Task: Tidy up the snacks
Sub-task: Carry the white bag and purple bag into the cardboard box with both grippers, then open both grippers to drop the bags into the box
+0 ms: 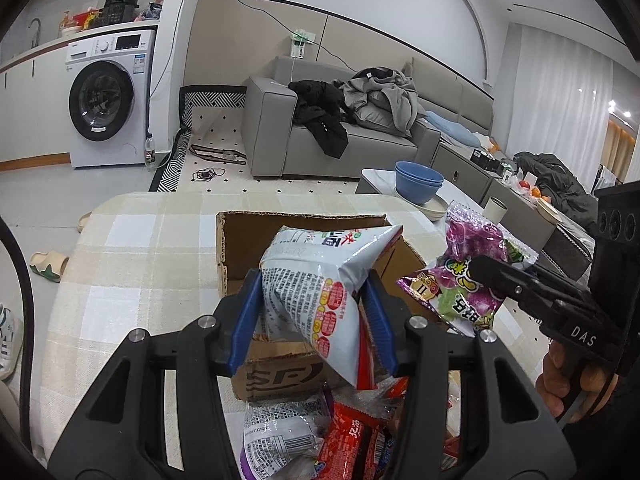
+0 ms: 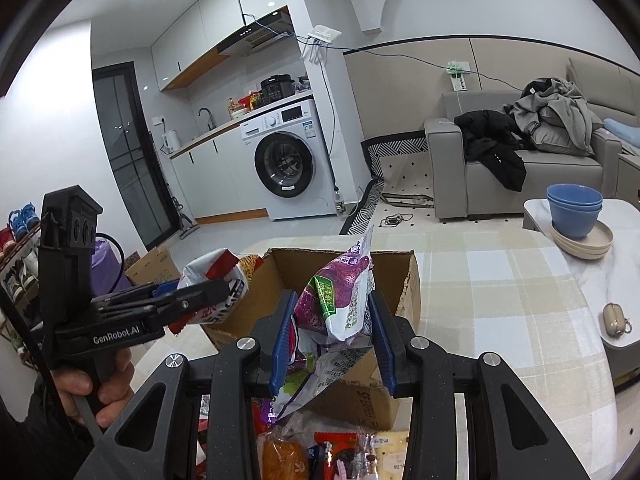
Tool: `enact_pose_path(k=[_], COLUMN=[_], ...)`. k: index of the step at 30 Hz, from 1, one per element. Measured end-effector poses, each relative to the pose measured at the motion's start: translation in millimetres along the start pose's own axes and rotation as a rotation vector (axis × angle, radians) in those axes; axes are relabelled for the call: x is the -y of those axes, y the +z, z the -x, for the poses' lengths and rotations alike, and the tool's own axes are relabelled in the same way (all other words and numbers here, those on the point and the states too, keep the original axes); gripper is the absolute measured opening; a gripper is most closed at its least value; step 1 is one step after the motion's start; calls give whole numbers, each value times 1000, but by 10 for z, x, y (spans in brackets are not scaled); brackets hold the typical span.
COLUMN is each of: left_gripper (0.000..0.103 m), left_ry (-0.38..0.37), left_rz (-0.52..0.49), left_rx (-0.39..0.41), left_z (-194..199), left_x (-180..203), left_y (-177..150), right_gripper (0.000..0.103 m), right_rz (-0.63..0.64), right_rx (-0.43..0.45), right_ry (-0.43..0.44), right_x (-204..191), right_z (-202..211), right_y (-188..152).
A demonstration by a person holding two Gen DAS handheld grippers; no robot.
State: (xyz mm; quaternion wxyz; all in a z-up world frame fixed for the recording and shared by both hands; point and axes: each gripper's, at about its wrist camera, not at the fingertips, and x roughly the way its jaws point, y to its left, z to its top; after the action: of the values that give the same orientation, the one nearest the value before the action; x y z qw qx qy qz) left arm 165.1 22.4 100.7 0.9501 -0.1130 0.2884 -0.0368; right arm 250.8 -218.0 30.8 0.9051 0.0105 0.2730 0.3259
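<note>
Where checked cloth (image 1: 132, 264) covers the table, a sofa (image 1: 320, 148) stands beyond

Each camera rides on its own handheld gripper, looking forward and somewhat down along the fingers, close above the checked table (image 1: 132, 264). The left wrist view faces the sofa (image 1: 352, 136) and washing machine (image 1: 108, 100); the right wrist view faces the kitchen corner. Both share the cardboard box (image 2: 404, 280), and each sees the other gripper.
</note>
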Motion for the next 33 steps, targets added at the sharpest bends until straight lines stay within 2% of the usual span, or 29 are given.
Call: enact_pose_path(k=[13, 33], left_gripper=[47, 47], left_ry=[6, 53], left_rz=[-29, -85], left_rx=[-43, -148], left_z=[-439, -1147], left_x=[31, 102], left_y=[99, -17], right_gripper=[36, 36], right_rz=[13, 21], right_rx=[-38, -110], right_ry=[-23, -1], right_x=[-40, 4], right_z=[-241, -634], right_y=[29, 49])
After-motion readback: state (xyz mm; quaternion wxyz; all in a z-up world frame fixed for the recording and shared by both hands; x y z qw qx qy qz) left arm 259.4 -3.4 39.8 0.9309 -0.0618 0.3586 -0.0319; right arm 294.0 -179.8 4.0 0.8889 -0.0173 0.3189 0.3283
